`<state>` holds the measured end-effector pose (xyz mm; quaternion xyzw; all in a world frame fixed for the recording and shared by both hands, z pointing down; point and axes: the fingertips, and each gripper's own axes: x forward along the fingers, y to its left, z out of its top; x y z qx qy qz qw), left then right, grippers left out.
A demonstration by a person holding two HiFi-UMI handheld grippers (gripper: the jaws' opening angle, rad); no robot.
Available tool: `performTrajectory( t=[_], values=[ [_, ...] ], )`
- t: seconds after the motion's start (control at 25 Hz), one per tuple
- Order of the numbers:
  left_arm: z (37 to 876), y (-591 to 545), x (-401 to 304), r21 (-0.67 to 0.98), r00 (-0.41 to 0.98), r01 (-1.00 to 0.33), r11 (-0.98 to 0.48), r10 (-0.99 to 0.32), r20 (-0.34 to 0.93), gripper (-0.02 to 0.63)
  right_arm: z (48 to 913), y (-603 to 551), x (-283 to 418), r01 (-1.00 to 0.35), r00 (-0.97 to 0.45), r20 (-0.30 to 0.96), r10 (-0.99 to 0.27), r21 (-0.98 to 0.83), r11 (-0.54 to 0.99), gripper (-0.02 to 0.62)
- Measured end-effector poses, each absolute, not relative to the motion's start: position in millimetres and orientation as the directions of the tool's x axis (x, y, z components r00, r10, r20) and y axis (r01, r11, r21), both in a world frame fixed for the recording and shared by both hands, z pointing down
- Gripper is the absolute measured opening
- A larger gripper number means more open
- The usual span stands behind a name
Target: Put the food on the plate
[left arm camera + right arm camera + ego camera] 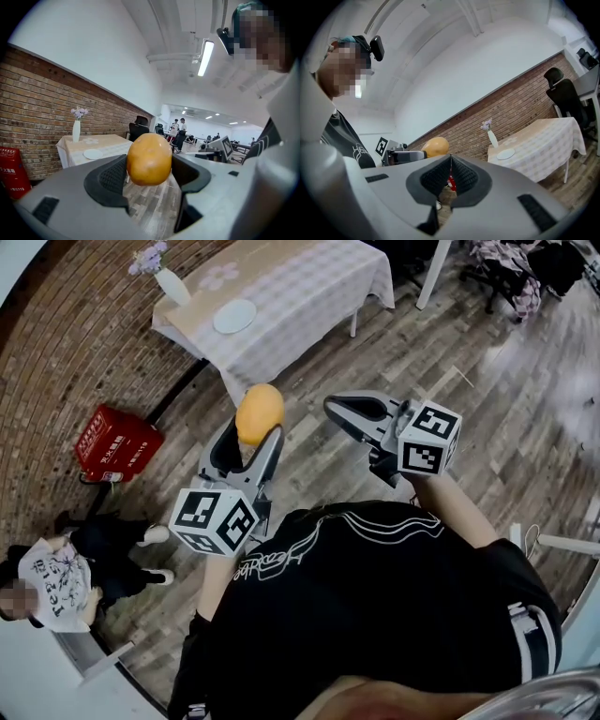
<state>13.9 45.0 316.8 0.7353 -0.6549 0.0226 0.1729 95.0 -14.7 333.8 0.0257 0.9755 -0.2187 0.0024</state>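
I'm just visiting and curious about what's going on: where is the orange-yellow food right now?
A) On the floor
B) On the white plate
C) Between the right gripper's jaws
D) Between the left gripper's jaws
D: the left gripper is shut on the food and holds it in the air, while the plate lies bare and the right gripper is shut on nothing.

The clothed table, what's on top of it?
On the table: a bare white plate and a vase of purple flowers. The cloth hides what's underneath.

Brick wall [84,352], wood floor [487,427], cloth-covered table [300,296], red box [114,444]
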Motion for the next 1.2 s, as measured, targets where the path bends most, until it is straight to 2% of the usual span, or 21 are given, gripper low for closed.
performTrajectory(
  t=[0.6,1.2],
  values=[
    [317.1,-4.0,-54.5,0.226,0.126,-0.972,-0.072,-0.963,0.238,0.296,330.4,-64.2,31.4,0.041,-0.999,0.011,0.050,-0.400,0.916,-0.003],
    [334.1,-114.7,-189.8,0.261,0.193,-0.959,-0.114,-0.934,0.300,0.296,341.2,-164.0,-98.0,-0.043,-0.998,0.061,-0.017,-0.453,0.891,-0.003]
  ],
)
